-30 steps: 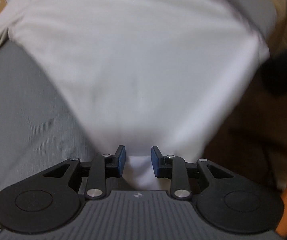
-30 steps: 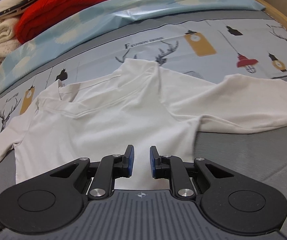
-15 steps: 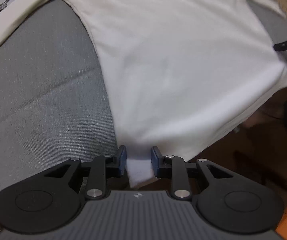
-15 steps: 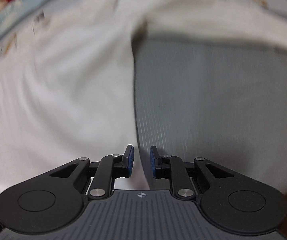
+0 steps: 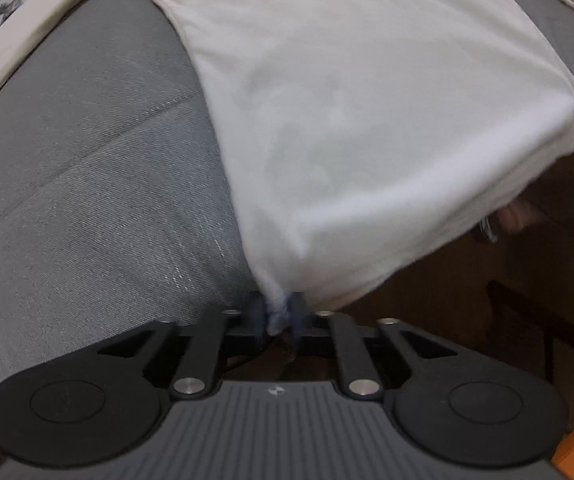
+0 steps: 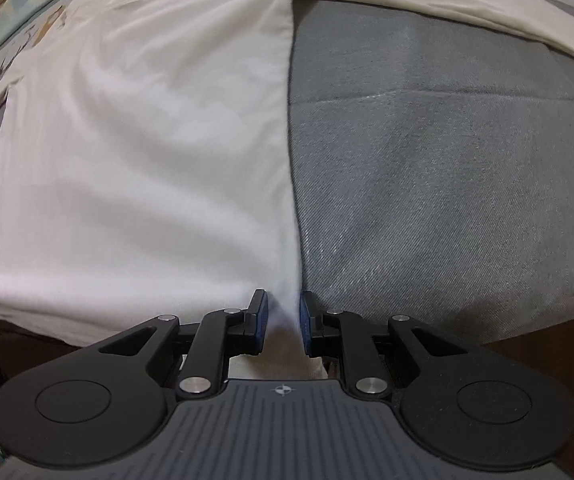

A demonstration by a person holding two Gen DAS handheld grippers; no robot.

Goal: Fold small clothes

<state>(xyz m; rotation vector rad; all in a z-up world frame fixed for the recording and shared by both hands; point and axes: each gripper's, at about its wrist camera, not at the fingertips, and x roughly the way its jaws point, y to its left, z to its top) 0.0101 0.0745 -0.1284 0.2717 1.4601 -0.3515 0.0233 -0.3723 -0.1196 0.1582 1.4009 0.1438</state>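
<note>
Left view: my left tongs (image 5: 279, 314) have just clenched on the shirt (image 5: 367, 120)'s bottom corner, bunching the cloth; half a second ago they stood apart around it. That gives me one hem corner for the fold.

Right view: my right tongs (image 6: 283, 316) straddle the other corner, pads apart as before, not yet pinching. The shirt (image 6: 147, 140) lies flat on the grey bedcover (image 6: 447, 180).

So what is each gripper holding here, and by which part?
Left gripper pinches the white shirt at a bottom hem corner. Right gripper straddles the other corner, jaws open.
</note>
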